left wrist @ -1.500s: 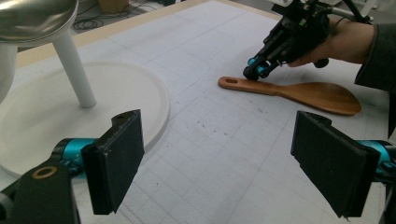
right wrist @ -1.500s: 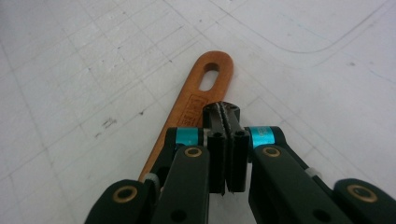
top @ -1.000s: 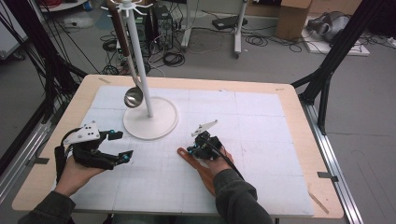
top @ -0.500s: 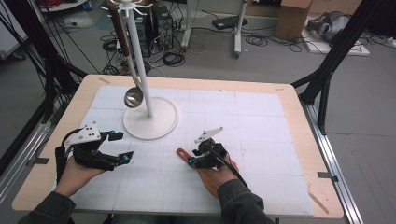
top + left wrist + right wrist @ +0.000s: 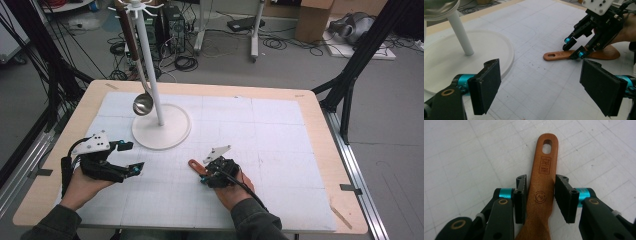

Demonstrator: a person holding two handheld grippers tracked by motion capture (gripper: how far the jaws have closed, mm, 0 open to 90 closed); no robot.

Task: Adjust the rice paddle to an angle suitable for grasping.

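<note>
The left gripper's [image 5: 131, 156] jaws are standing wide apart with nothing between them, as the left gripper view shows. It is hovering over the mat [image 5: 280, 130], just in front of the stand's [image 5: 161, 131] round base on the person's side, and is pointing toward the right gripper.

Right of the stand's base, the spatula [image 5: 541, 185] is lying flat on the mat, its holed handle end pointing toward the base and its broad blade lying under the right hand [image 5: 235, 187].

The right gripper [image 5: 540, 195] is straddling the spatula's neck. Its jaws have just been closing and are now bracketing the wood: the left pad is sitting at the edge, and a slim gap is showing beside the right pad. No firm clamp is visible yet.

To do this step well:

- Centre the neck between the pads, so both are meeting the wood together.
- Keep the pads low, close to the mat, since the spatula is thin and may slip out from under them.
- Close until both pads are pressing, and only then lift.
- Judging by the ladle [image 5: 142, 104] hanging from the stand, leave the handle hole clear for a hook.
</note>
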